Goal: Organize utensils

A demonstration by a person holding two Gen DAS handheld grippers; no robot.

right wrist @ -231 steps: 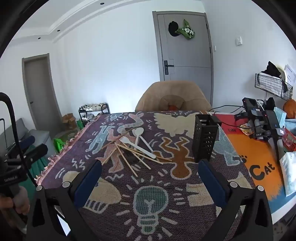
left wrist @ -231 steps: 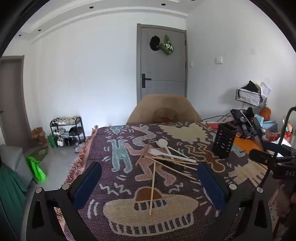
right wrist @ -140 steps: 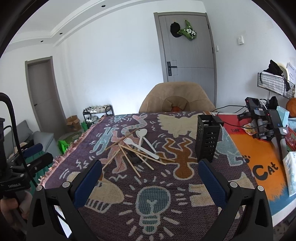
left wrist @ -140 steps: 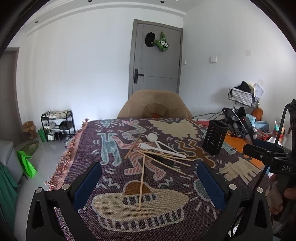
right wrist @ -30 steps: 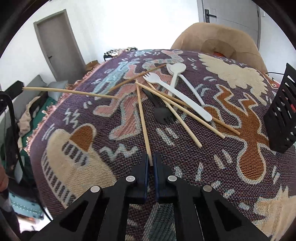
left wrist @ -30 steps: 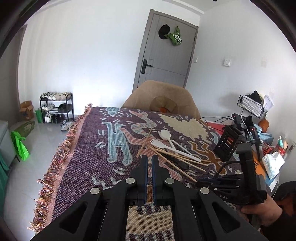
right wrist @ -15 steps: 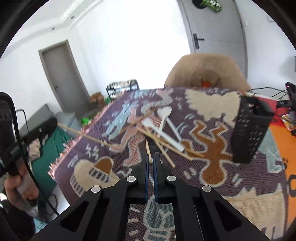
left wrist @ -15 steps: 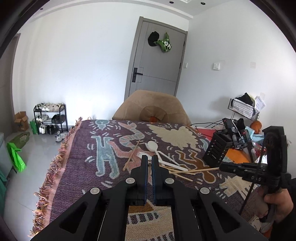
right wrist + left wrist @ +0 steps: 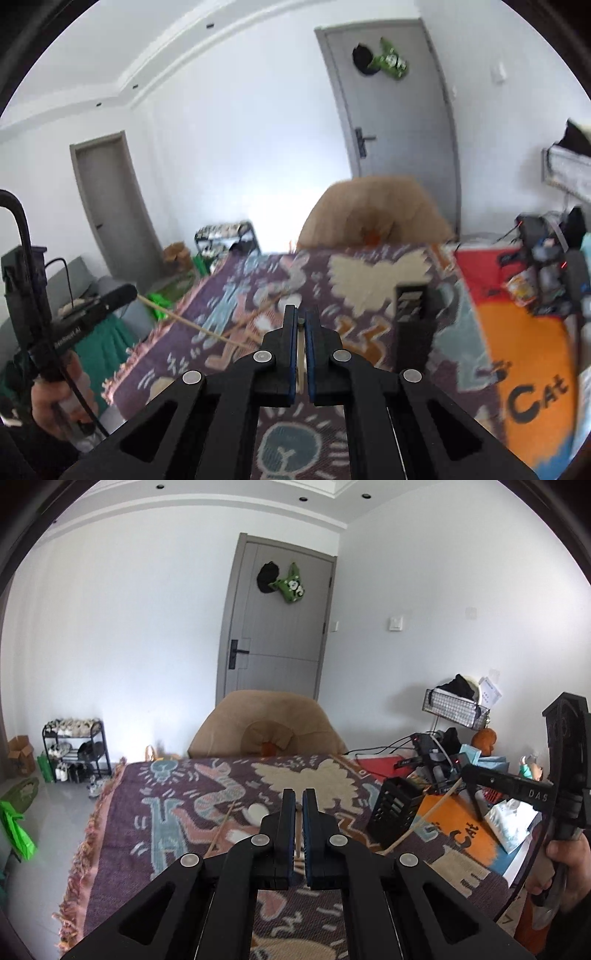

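My left gripper point(image 9: 299, 798) is shut on a wooden chopstick point(image 9: 297, 843) and held above the patterned table cloth point(image 9: 125, 834). From the right wrist view that chopstick point(image 9: 192, 324) sticks out sideways from the left gripper. My right gripper point(image 9: 301, 315) is shut on another wooden chopstick point(image 9: 301, 363); in the left wrist view this chopstick point(image 9: 424, 818) slants down beside the black perforated utensil holder point(image 9: 393, 812). The holder also shows in the right wrist view point(image 9: 412, 314). White spoons point(image 9: 255, 812) and more chopsticks point(image 9: 219, 834) lie on the cloth, partly hidden behind my left fingers.
A tan chair point(image 9: 266, 727) stands at the table's far side. An orange mat point(image 9: 532, 362) with gadgets, cables and a packet point(image 9: 511, 821) covers the right side. A wire basket point(image 9: 456, 709) stands far right. A shoe rack point(image 9: 74, 749) is on the floor at left.
Both grippers, each shut on a chopstick, have lifted higher and tilted up. The right gripper has carried its chopstick towards the black holder.
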